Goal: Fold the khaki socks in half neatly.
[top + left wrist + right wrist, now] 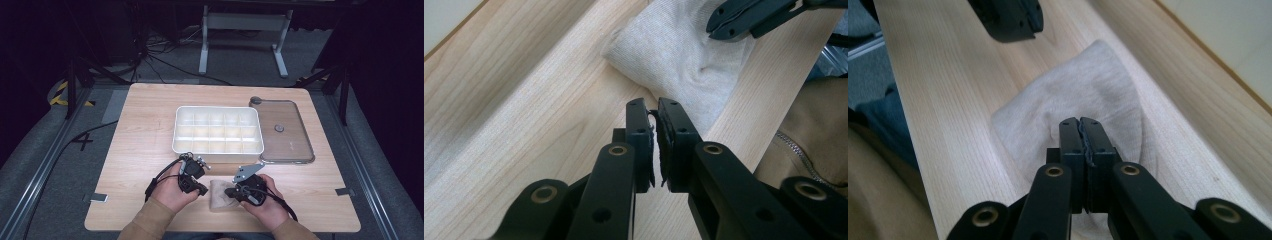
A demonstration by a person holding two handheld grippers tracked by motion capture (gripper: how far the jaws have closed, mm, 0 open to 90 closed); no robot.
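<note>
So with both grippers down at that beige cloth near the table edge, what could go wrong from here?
1. The cloth lies close to the table's near edge; a tug toward the person could drag it off.
2. The right gripper looks shut on a small pinch of fabric, which may slip out when lifted.
3. The left gripper is shut beside the cloth's edge, apparently holding none of it, so a lift might raise one side only.

This looks like a lab or recording studio: a lone wooden table [150,130] stands on grey carpet [40,145], ringed by black drapes [385,55], with loose cables [155,55], metal floor rails [42,170], yellow-black hazard tape [59,94] and a white stand frame [245,37] behind.
</note>
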